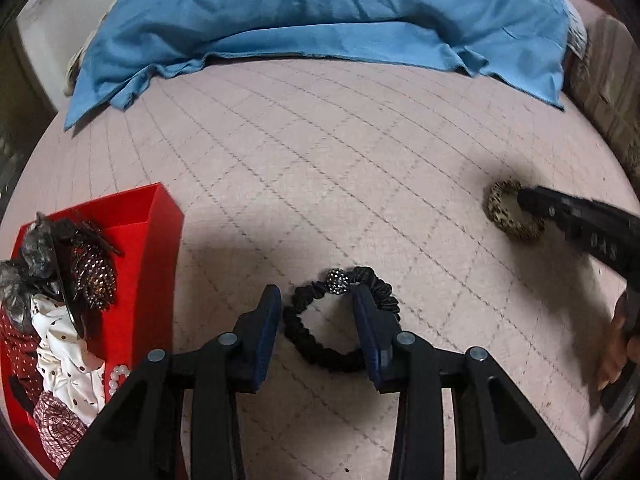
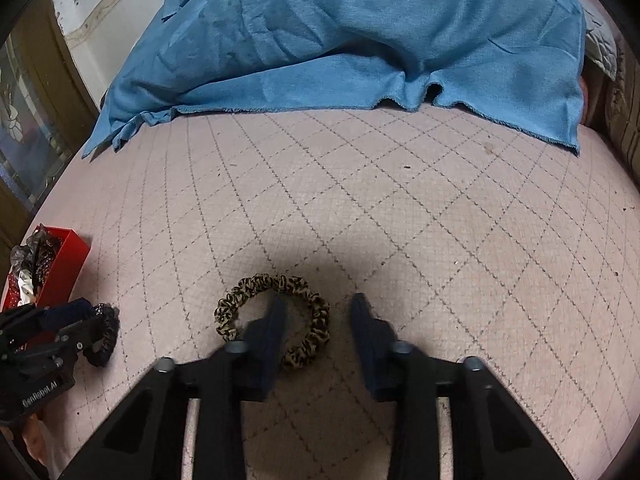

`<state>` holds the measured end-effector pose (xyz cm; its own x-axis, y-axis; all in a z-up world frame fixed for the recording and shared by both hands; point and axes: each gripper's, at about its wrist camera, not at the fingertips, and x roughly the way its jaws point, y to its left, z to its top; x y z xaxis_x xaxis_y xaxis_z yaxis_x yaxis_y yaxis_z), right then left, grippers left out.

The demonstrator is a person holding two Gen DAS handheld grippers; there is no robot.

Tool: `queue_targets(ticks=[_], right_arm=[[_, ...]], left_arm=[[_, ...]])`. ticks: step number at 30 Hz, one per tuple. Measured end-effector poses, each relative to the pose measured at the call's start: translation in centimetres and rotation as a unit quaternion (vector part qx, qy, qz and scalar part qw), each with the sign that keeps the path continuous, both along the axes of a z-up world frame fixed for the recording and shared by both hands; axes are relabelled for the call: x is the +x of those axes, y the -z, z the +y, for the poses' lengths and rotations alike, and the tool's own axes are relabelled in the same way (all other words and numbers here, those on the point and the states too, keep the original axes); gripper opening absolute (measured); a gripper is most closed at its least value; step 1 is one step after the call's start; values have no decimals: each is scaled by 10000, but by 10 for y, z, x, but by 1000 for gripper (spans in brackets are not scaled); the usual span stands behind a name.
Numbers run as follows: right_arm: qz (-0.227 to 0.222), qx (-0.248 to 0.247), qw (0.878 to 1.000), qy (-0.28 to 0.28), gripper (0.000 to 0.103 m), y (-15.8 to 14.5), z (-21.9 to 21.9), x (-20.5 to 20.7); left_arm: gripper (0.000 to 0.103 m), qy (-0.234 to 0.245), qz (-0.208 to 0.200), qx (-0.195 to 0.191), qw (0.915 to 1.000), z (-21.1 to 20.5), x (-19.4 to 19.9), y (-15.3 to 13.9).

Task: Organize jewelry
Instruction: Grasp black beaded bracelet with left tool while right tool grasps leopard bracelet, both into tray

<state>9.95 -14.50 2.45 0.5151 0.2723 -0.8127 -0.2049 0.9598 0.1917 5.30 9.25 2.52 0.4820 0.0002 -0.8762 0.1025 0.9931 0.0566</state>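
Left-wrist view. Nearest the lens, the left gripper (image 1: 316,300) points down at a black scrunchie (image 1: 340,320) lying flat on the pink quilted bedspread (image 1: 320,152). Its two blue-faced fingers stand apart and straddle one side of the ring: one finger is set just outside the left edge, the other comes down across the right part of the band, beside a small beaded ball (image 1: 338,280) on the far edge. Whether the pads already press on the fabric cannot be told. At lower left, a red box (image 1: 164,240) holds a heap of cloth hair pieces: dotted white, dotted dark red, checked and grey-black ones, with a few white beads (image 1: 116,378) by its inner wall. Well to the right, the right gripper (image 1: 524,202) reaches a leopard-print scrunchie (image 1: 508,216), its tip over the ring's right side; a hand (image 1: 618,344) shows at the frame edge. A crumpled blue cloth (image 1: 320,12) covers the far end of the bed.

Right-wrist view. Closest to the lens, the right gripper (image 2: 318,308) stands over the leopard-print scrunchie (image 2: 272,316). Its fingers are apart: the left one sits inside the ring, the right one just outside, so the right side of the band lies between them, not visibly pinched. Far left, the left gripper (image 2: 86,316) is at the black scrunchie (image 2: 104,336), with the red box (image 2: 68,264) just behind it. Beyond, the blue cloth (image 2: 340,40) lies across the bedspread (image 2: 400,200).
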Motion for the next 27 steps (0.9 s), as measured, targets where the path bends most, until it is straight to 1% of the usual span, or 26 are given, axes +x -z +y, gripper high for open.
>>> queue_targets(ticks=[1, 2, 3, 7, 9, 14, 19, 22, 24, 27], right_arm=[[67, 149, 9999, -15, 9, -1, -2, 1], [96, 246, 9997, -9, 9, -2, -3, 1], [115, 338, 9994, -7, 9, -3, -3, 1], [66, 453, 9989, -26, 9, -9, -2, -4], [-33, 595, 9982, -25, 9, -20, -3, -9], [-120, 922, 9957, 10, 9, -37, -8, -17], [-205, 977, 9950, 17, 9, -49, -8, -27], [-283, 990, 9947, -79, 9, -60, -2, -45], [-345, 948, 9948, -168, 9, -67, 5, -57], [-482, 729, 9957, -312, 9, -72, 20, -75]], left_arm=[[16, 62, 15, -46, 10000, -3, -2, -1], [6, 133, 63, -114, 9998, -5, -2, -1], [6, 167, 84, -156, 9997, -8, -3, -3], [6, 193, -21, -357, 9992, -12, -12, -16], [6, 178, -86, -562, 9982, -10, -19, -28], [6, 125, -354, -875, 9955, 1, -46, -60], [6, -89, -615, -1160, 9913, 30, -74, -88], [6, -281, -747, -1200, 9896, 55, -89, -98], [6, -454, -805, -1226, 9881, 74, -97, -101], [6, -786, -802, -1473, 9827, 110, -105, -98]])
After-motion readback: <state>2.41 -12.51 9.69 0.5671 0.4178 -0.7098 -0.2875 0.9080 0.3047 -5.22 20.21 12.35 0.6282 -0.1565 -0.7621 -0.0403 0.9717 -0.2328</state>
